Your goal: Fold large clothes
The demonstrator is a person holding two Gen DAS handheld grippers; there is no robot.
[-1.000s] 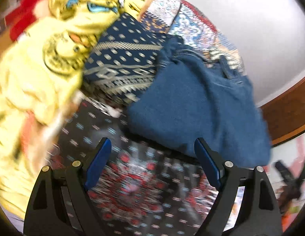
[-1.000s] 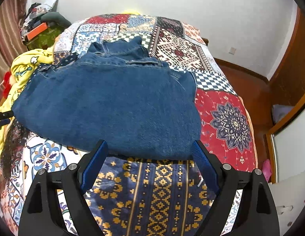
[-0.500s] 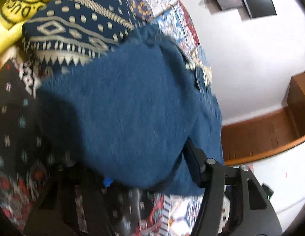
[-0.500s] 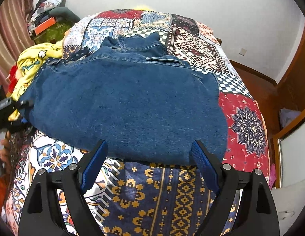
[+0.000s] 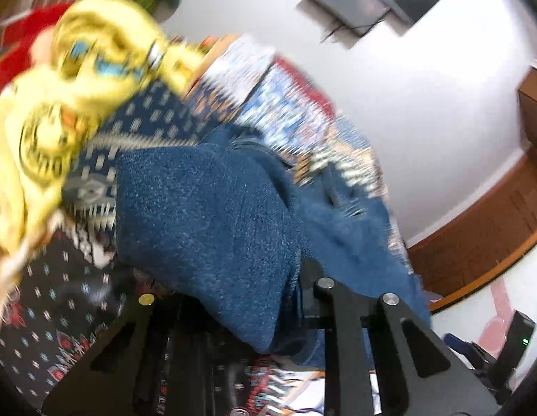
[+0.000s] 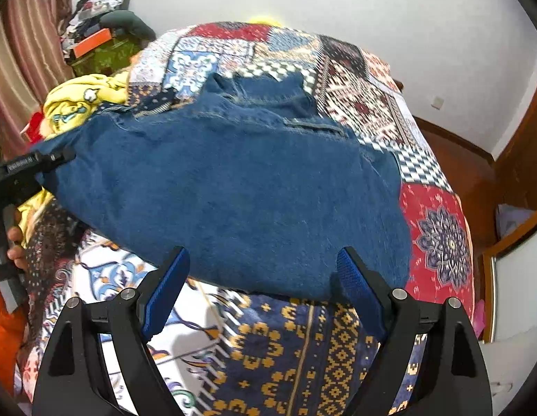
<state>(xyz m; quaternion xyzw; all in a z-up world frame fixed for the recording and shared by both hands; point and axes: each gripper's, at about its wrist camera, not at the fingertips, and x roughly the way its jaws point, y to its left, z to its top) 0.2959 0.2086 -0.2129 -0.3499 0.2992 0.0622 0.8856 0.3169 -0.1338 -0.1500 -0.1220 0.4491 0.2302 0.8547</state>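
Observation:
A large blue denim garment (image 6: 233,187) lies spread on a patchwork bedspread (image 6: 438,239). My right gripper (image 6: 263,286) is open, its blue pads just in front of the denim's near edge, holding nothing. My left gripper (image 5: 233,312) is shut on the denim's left corner (image 5: 206,228); the cloth drapes over its fingers and hides the pads. In the right wrist view the left gripper (image 6: 57,156) pinches that corner at the far left and lifts it off the bed.
A crumpled yellow garment (image 6: 81,104) lies at the bed's left side, also in the left wrist view (image 5: 60,104). Cluttered boxes (image 6: 98,40) stand by the curtain. Wooden floor and door frame (image 6: 511,159) lie to the right.
My left gripper closed on the denim's left corner and raised it. My right gripper moved forward until its pads reached the denim's near edge.

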